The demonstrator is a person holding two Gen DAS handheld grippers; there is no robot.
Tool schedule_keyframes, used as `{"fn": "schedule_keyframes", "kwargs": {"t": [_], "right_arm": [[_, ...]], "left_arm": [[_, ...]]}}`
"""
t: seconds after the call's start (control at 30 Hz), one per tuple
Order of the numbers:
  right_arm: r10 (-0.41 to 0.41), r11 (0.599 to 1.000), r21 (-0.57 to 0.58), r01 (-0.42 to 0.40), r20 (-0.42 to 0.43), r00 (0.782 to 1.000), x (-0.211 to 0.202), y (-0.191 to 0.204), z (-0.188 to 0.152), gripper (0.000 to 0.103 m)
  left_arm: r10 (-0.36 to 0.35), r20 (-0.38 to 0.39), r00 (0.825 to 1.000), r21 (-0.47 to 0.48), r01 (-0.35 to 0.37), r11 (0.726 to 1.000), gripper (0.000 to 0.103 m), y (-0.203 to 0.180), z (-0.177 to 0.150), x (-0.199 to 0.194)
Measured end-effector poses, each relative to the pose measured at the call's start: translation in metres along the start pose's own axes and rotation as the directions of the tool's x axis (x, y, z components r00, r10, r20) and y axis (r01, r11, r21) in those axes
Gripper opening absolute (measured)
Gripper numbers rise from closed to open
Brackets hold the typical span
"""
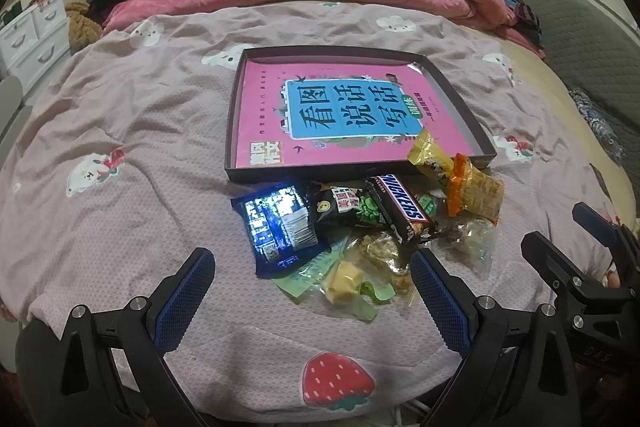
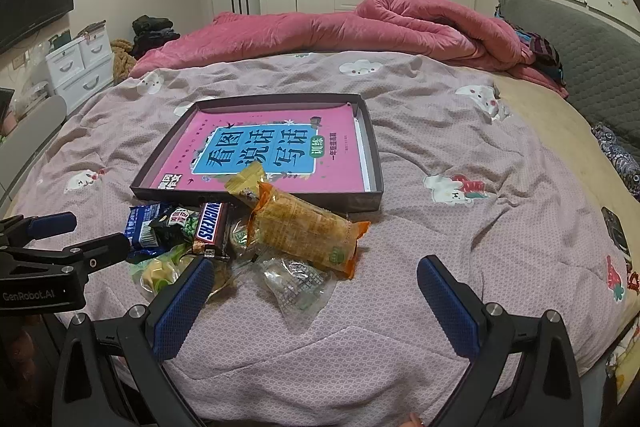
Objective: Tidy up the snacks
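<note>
A pile of snacks lies on the bed in front of a shallow dark box point(image 1: 474, 123) point(image 2: 372, 151) with a pink book in it. The pile holds a blue packet point(image 1: 276, 227) point(image 2: 140, 225), a Snickers bar point(image 1: 404, 205) point(image 2: 210, 227), a black green-pea packet point(image 1: 344, 207), an orange packet point(image 1: 476, 193) point(image 2: 304, 227), a yellow packet point(image 1: 430, 155) point(image 2: 246, 183) leaning on the box rim, and clear-wrapped sweets point(image 2: 294, 281). My left gripper point(image 1: 312, 291) is open just before the pile. My right gripper point(image 2: 314, 291) is open, near the clear sweets.
The bed has a pink patterned sheet point(image 2: 440, 247). A rumpled pink duvet point(image 2: 360, 27) lies at the far side. A grey headboard point(image 2: 592, 55) is on the right, white drawers point(image 2: 80, 67) on the left.
</note>
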State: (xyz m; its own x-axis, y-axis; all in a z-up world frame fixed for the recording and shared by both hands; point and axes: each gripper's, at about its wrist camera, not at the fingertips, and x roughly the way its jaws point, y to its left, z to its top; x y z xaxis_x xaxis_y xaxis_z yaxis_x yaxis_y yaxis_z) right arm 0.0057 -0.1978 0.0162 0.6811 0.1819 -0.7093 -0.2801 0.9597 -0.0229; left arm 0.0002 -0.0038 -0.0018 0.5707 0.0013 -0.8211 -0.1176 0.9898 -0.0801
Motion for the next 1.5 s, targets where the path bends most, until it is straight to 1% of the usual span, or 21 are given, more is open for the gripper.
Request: {"fn": "schedule_keyframes", "kwargs": {"t": [0.77,0.97,1.13,1.3,1.4,1.5], "right_arm": [[-0.002,1.0,-0.016,0.002,0.007,1.0,-0.001,0.001,0.001,0.102],[-0.006,1.0,-0.021,0.006,0.011,1.0,0.001,-0.001,0.002,0.102],[-0.009,0.999,-0.031,0.01,0.01,1.0,0.006,-0.004,0.003,0.102],[-0.003,0.999,-0.043,0.003,0.007,1.0,0.011,-0.005,0.004,0.102],[-0.001,0.999,-0.049,0.001,0.009,1.0,0.014,-0.006,0.004,0.102],[0.001,0.999,-0.052,-0.001,0.008,1.0,0.017,-0.006,0.004,0.102]], "left_arm": [[-0.004,-0.005,1.0,-0.004,0.004,1.0,0.098,0.0,-0.001,0.0],[-0.007,-0.019,1.0,-0.021,0.007,1.0,0.098,0.009,-0.001,0.003],[-0.004,-0.037,0.999,-0.061,0.002,0.998,0.098,0.025,-0.003,0.006],[0.021,-0.053,0.998,-0.107,-0.026,0.994,0.098,0.044,-0.001,0.016],[0.036,-0.06,0.998,-0.113,-0.043,0.993,0.098,0.05,0.001,0.022],[0.027,-0.078,0.997,-0.113,-0.035,0.993,0.098,0.051,0.001,0.03]]}}
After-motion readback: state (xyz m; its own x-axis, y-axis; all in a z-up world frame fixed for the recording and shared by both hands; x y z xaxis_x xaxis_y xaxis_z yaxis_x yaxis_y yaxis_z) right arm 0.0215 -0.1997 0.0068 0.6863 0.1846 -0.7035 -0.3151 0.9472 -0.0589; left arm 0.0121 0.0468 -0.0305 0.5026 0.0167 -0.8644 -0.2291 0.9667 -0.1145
